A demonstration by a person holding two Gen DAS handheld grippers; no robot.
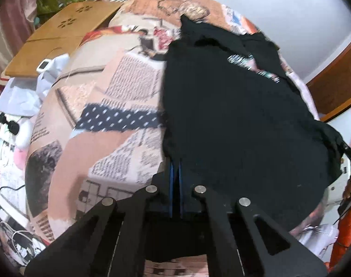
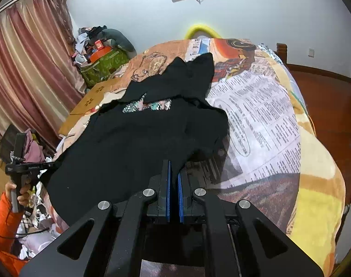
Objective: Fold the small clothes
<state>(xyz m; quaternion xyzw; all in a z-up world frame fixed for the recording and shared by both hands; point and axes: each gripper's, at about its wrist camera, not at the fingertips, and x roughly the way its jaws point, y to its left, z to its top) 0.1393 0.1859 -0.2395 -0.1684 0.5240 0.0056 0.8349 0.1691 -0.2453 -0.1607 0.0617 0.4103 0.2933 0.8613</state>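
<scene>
Here the left claw (image 1: 175, 168) is clamped on the near hem of the black garment (image 1: 240, 115), which lies spread across the newspaper-print blanket (image 1: 120, 97) on the bed. Further right, the right claw (image 2: 173, 173) pinches the same hem, blue pads (image 2: 168, 189) nearly together, with cloth between them.
</scene>
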